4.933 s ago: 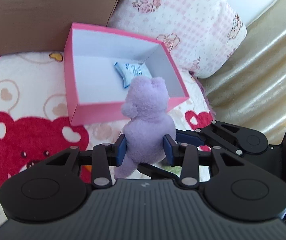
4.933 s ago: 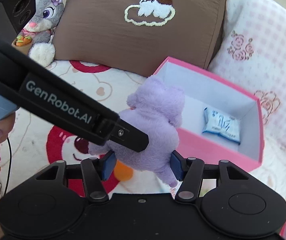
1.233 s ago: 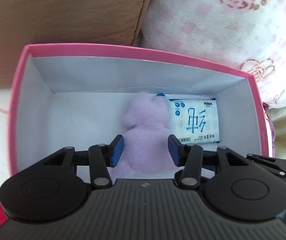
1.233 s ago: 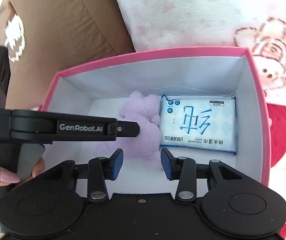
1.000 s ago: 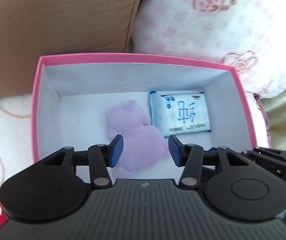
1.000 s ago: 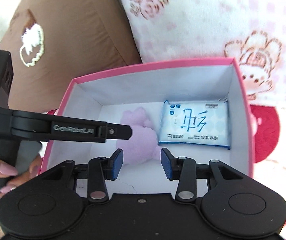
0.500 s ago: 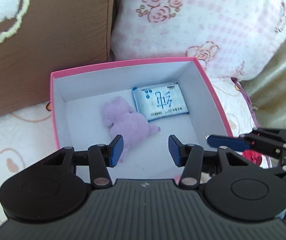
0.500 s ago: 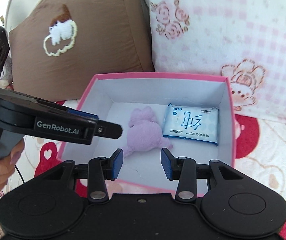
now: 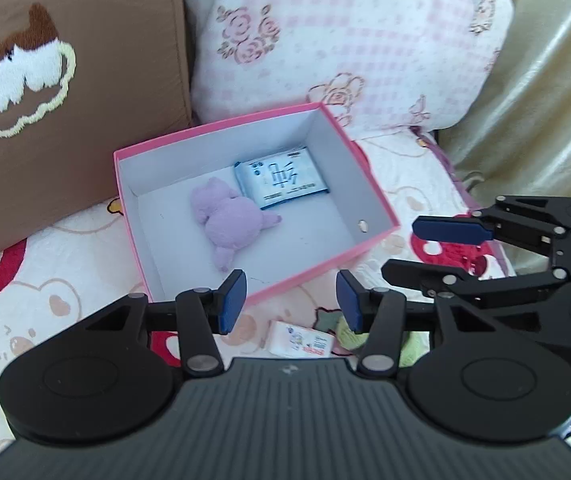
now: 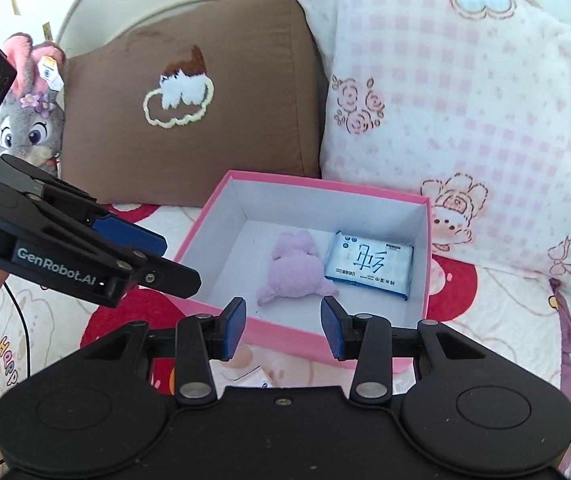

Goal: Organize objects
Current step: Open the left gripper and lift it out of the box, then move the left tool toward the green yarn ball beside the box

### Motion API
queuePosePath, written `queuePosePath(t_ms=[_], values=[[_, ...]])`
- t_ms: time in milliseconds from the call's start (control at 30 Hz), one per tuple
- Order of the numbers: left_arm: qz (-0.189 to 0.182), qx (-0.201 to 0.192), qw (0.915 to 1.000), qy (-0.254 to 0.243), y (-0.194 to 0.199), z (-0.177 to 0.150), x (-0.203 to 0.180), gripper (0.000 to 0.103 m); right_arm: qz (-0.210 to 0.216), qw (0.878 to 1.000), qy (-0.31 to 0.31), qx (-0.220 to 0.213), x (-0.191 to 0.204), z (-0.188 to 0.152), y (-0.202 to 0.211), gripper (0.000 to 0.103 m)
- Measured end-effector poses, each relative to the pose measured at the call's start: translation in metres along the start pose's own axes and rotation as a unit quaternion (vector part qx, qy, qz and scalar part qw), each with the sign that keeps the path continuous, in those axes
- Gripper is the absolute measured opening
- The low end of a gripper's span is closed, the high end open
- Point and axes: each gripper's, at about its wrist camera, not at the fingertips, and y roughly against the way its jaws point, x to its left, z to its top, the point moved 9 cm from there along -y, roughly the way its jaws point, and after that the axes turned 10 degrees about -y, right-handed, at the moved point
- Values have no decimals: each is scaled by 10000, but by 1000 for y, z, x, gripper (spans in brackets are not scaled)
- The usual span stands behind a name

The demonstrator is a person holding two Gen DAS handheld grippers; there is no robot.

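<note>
A pink box (image 9: 213, 130) with a white inside stands on the bed. In it a purple plush toy (image 9: 229, 220) lies beside a blue-and-white wipes pack (image 9: 281, 180). My left gripper (image 9: 291, 304) hangs open above the box's near edge, with nothing between its blue pads. My right gripper (image 9: 417, 250) is to the right of the box, also open and empty. In the right wrist view the box (image 10: 325, 182), plush (image 10: 297, 270) and wipes pack (image 10: 369, 266) lie beyond the open right gripper (image 10: 283, 328). The left gripper (image 10: 179, 262) reaches in from the left.
A brown pillow (image 10: 189, 120) and a pink checked pillow (image 10: 465, 120) stand behind the box. A grey bunny plush (image 10: 29, 128) sits far left. A small white packet (image 9: 301, 342) and something green (image 9: 345, 334) lie on the patterned bedspread under my left gripper. Beige fabric (image 9: 545, 100) hangs on the right.
Both grippers have risen and drawn back from the box, which now looks smaller and farther off. The purple plush stays lying inside, free of both grippers.
</note>
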Motion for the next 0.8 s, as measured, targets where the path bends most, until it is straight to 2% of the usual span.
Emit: queuePosePath(t_ms=[400, 800], values=[[-79, -342, 9979, -543, 44, -11, -43, 53, -6, 9998, 6, -205, 5, -18, 60, 47], [-432, -111, 9954, -849, 36, -47, -79, 54, -8, 9995, -61, -321, -11, -59, 94, 50]])
